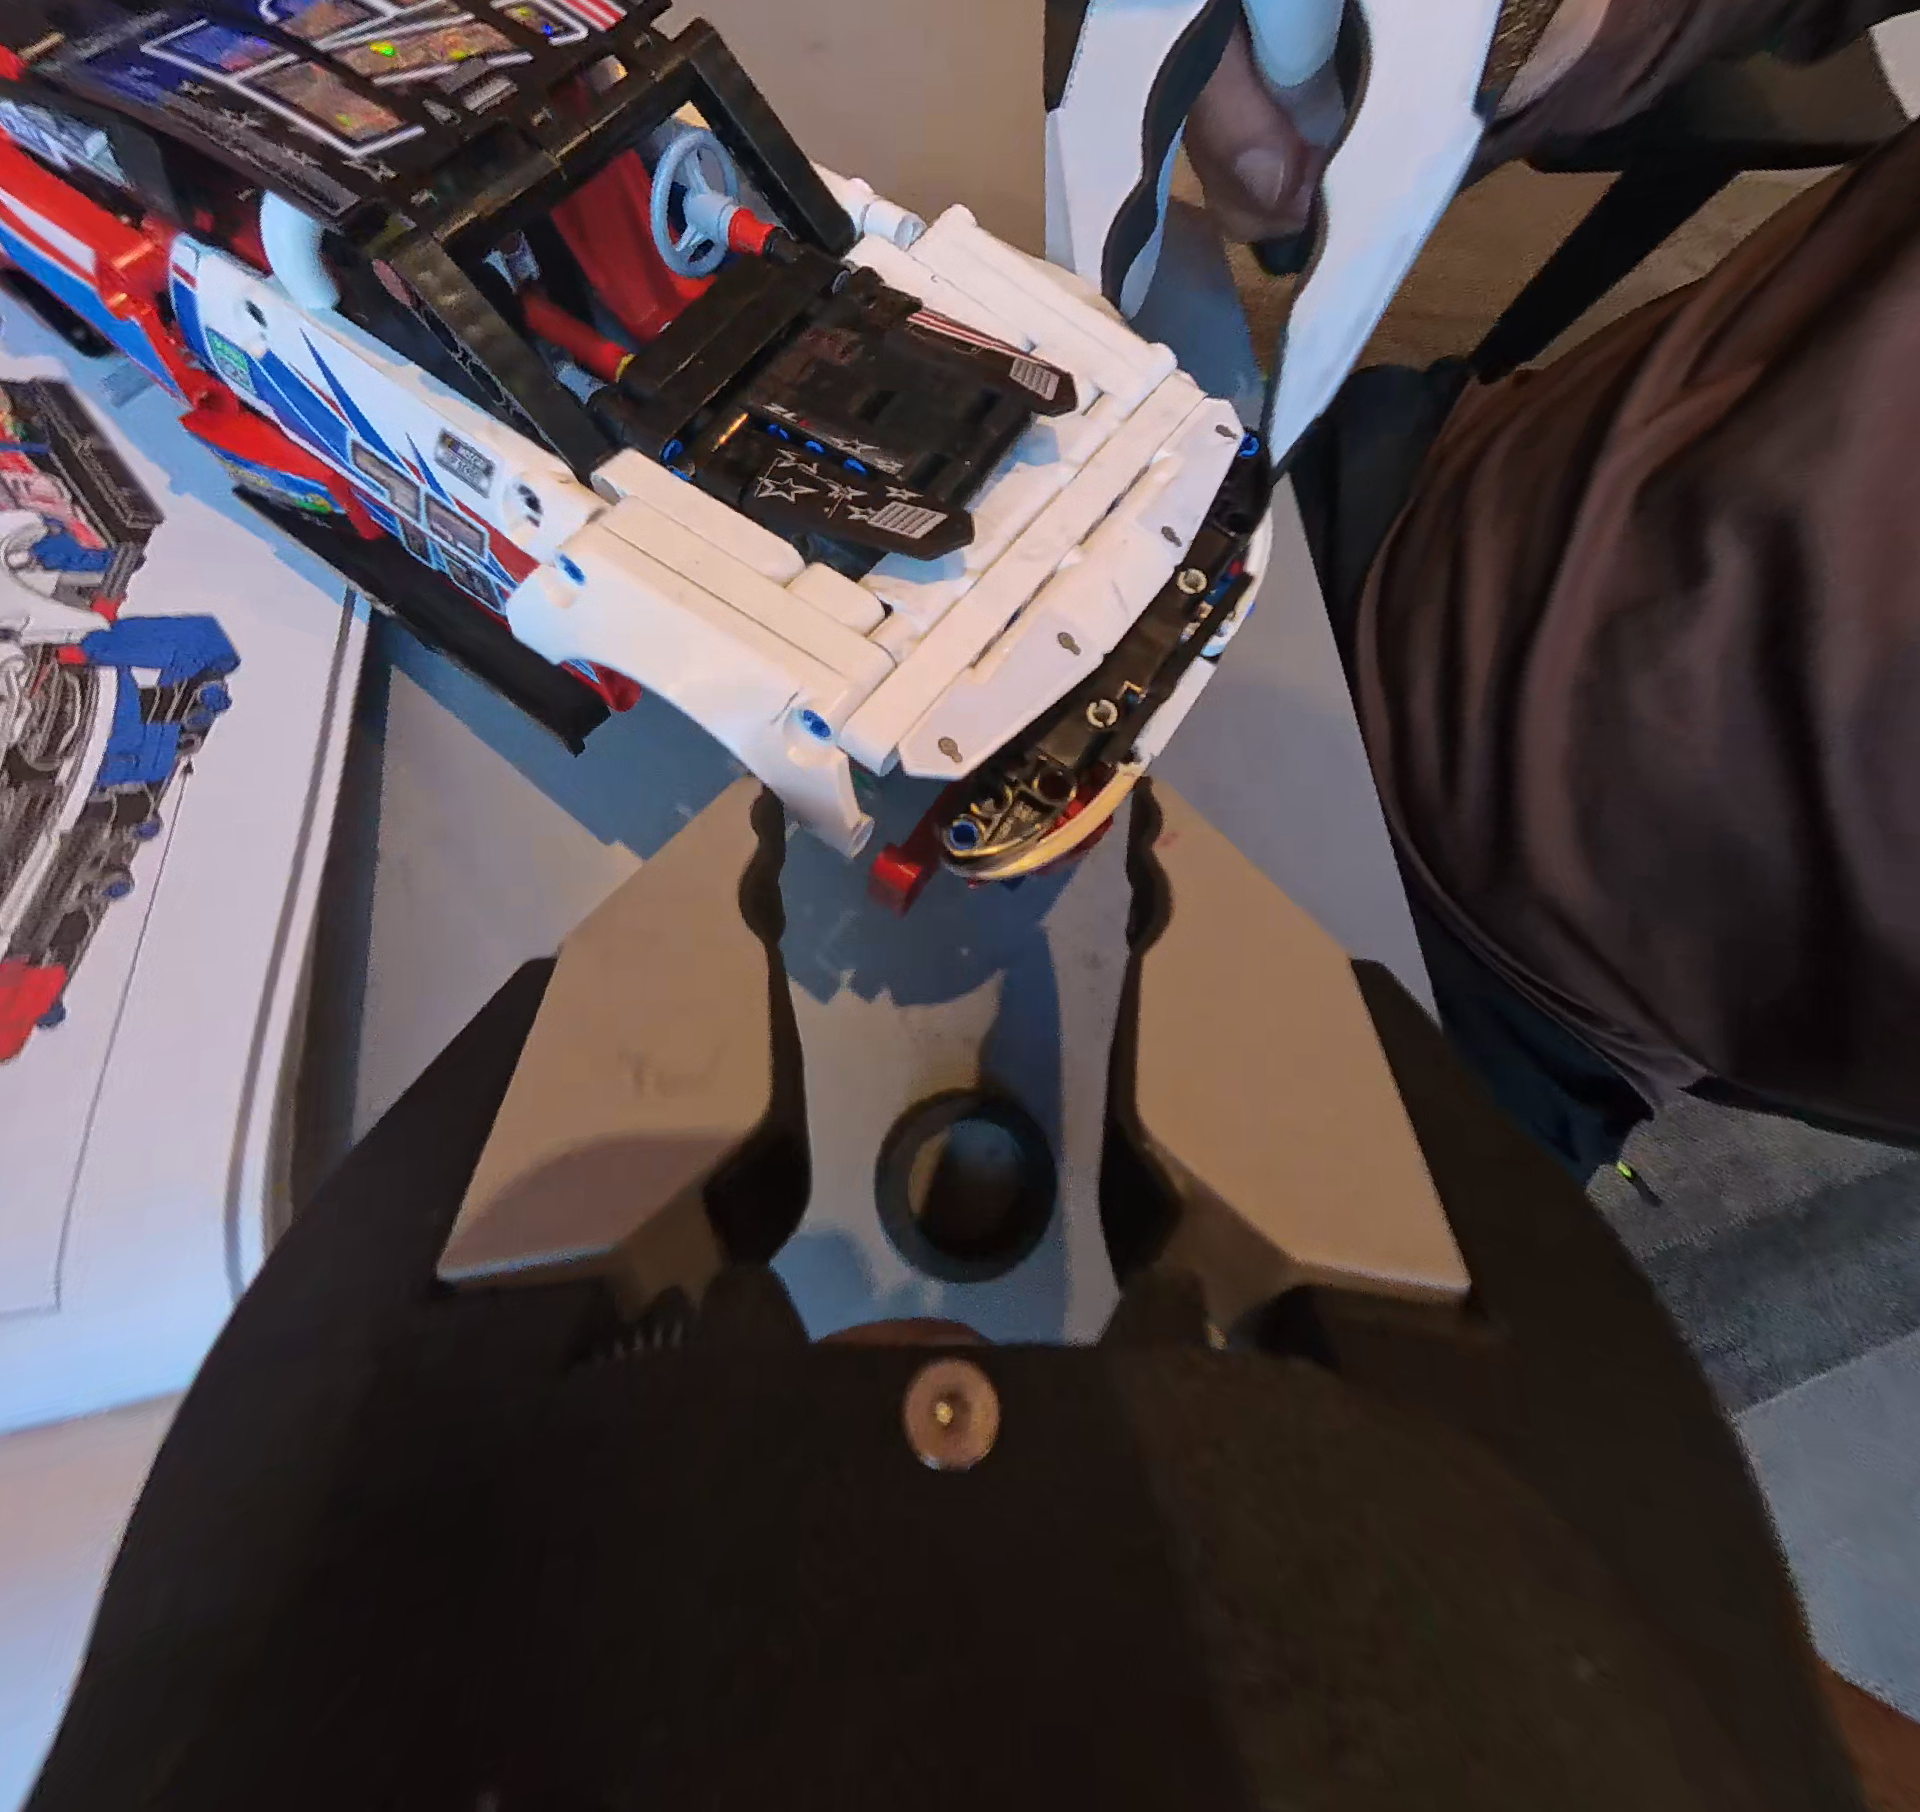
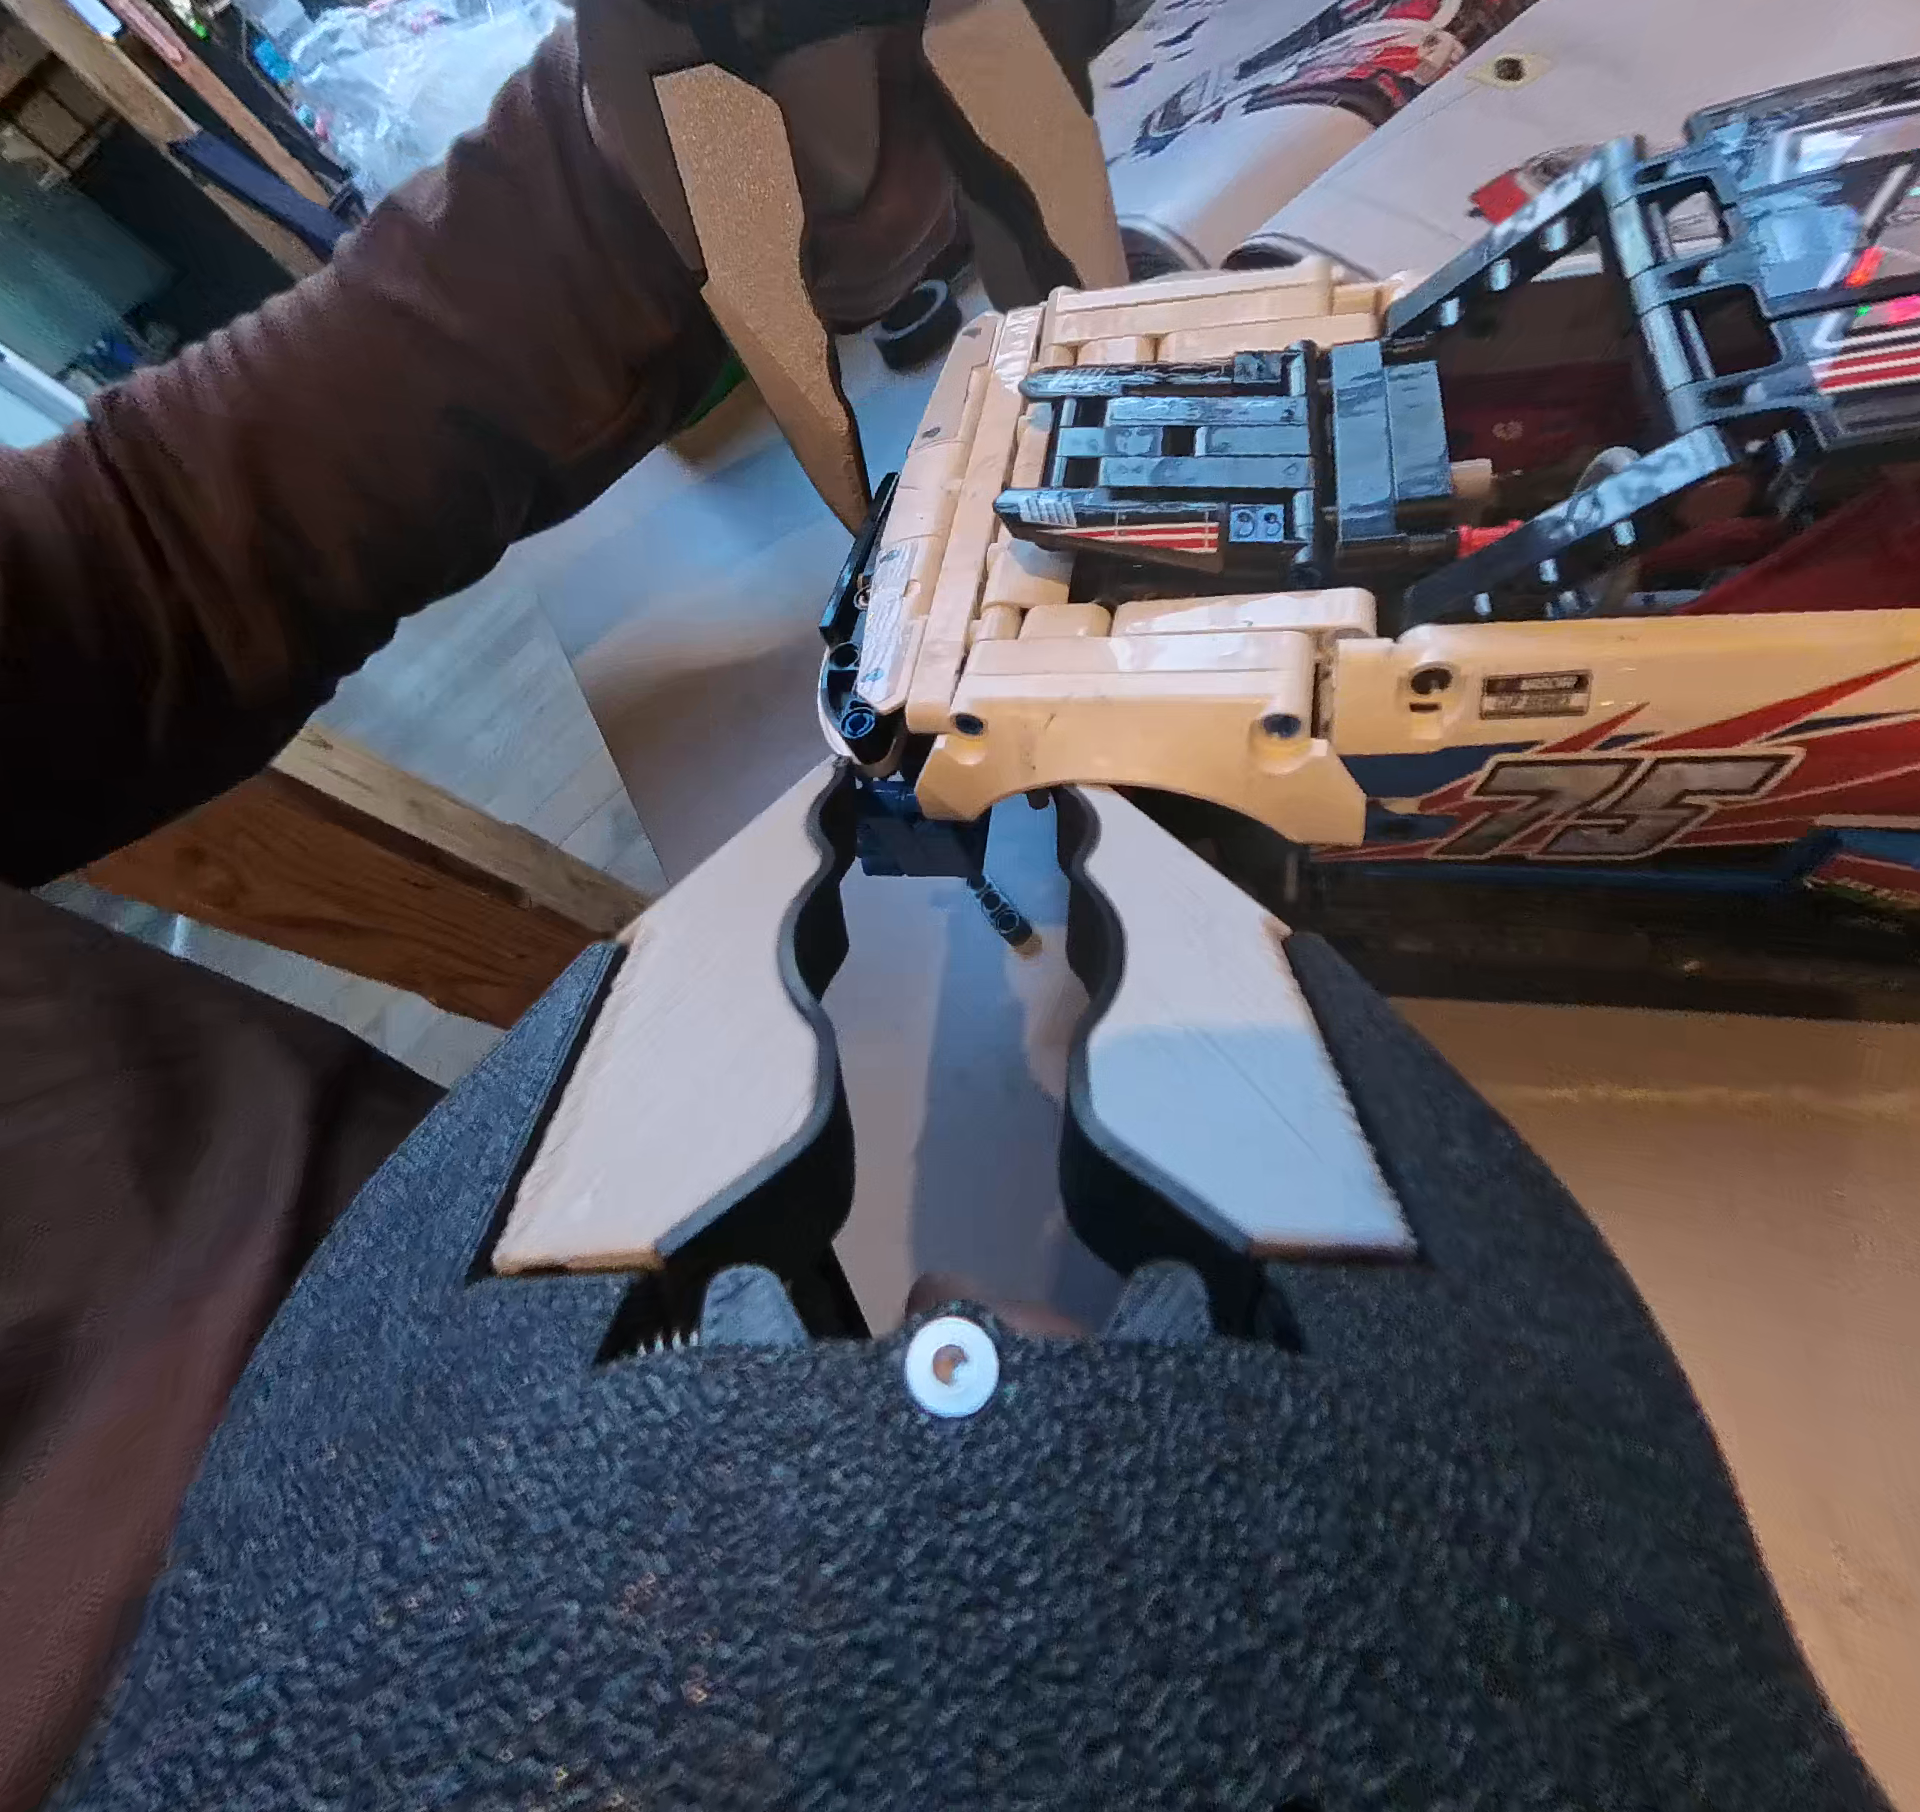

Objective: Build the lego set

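Lego car set on surface, nose between 2 grippers. Left gripper spread wide at front corner, nothing held. Right gripper spread wide under wheel arch, nothing held.

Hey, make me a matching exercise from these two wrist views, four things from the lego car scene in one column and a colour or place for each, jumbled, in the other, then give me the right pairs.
Column one:
1. steering wheel
2. hood centre panel
3. instruction booklet
4. left gripper

Column two:
A. black with star stickers
B. flat on the table beside the car
C. light grey, inside the cabin
D. open, fingertips at the car's front corner

Right pairs: 1-C, 2-A, 3-B, 4-D
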`<state>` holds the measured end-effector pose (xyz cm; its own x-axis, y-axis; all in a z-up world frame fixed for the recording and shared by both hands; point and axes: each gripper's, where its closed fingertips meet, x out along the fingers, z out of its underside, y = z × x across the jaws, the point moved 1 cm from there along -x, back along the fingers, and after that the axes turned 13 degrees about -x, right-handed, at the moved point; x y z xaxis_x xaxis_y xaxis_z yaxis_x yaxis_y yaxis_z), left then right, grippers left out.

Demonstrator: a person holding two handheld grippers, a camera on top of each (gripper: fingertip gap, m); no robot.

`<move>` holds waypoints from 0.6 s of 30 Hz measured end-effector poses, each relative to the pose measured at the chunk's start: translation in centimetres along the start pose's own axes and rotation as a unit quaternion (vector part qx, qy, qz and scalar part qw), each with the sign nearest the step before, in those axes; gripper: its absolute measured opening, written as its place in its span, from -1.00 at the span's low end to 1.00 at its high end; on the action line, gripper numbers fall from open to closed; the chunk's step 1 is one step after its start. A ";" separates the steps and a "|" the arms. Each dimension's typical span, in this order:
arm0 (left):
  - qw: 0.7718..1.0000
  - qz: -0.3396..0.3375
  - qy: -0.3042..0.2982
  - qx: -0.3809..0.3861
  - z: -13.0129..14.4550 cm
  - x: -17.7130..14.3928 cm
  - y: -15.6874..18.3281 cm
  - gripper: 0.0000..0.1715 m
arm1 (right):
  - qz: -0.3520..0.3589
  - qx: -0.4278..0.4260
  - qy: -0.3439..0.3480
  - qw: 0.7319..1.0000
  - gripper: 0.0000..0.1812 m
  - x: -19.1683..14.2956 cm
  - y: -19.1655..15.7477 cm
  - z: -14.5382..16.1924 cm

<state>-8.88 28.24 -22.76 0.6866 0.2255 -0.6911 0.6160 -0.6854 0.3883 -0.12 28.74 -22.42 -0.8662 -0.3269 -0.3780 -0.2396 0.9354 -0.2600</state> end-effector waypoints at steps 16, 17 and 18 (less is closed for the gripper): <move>0.993 -0.033 0.095 -0.066 2.3 0.3 0.2 -0.18 | 0.019 -0.066 -0.019 0.997 -0.56 -2.7 1.4 2.1; 0.992 -0.016 0.100 -0.081 2.1 0.3 0.3 -0.14 | 0.028 -0.066 -0.012 0.997 -0.55 -3.5 2.1 2.1; 0.990 -0.007 0.101 -0.093 1.9 0.5 0.1 -0.12 | 0.040 -0.067 -0.006 0.997 -0.55 -4.4 3.1 2.0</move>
<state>-9.24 26.97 -24.23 0.7296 0.3807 -0.5682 0.6733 -0.5456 0.4990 3.81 32.76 -23.38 -0.8795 -0.2514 -0.4041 -0.2267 0.9679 -0.1086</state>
